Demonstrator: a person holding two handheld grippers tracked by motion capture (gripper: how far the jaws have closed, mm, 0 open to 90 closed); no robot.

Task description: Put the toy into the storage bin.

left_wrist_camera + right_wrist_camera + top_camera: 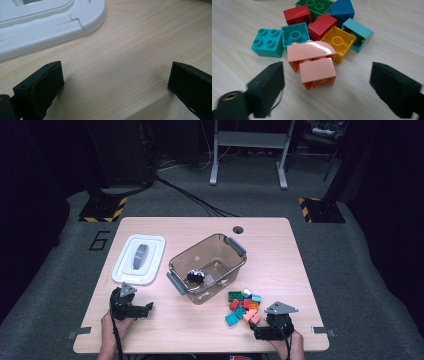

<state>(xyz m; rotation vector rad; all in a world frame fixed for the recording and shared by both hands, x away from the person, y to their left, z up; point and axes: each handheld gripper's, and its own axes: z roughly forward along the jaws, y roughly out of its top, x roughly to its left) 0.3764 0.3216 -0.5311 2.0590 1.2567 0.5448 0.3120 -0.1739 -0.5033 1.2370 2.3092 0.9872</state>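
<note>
Item one, my right gripper (327, 87): jaws spread wide and holding nothing, low right of centre in the high view, with two pink blocks (314, 62) lying just ahead between the jaw tips on the table. Item two, the block pile (244, 306): red, green, blue, orange and turquoise pieces bunched together behind the pink ones, just right of centre in the high view, close beside the near corner of the clear tub (207, 267). No lettering on any block is readable. Item three, my left gripper (115, 85): jaws likewise wide apart and empty, lower left in the high view, over bare wood. Item four, the white lid (47, 22): flat on the table at upper left of the left gripper view, well short of the jaws. Item five, the tub holds one dark object (195, 276) I cannot identify. Writing: a figure "6" (99, 240) on the floor left of the table. Open room: bare tabletop (165, 320) between the two grippers, along the lower edge.
</note>
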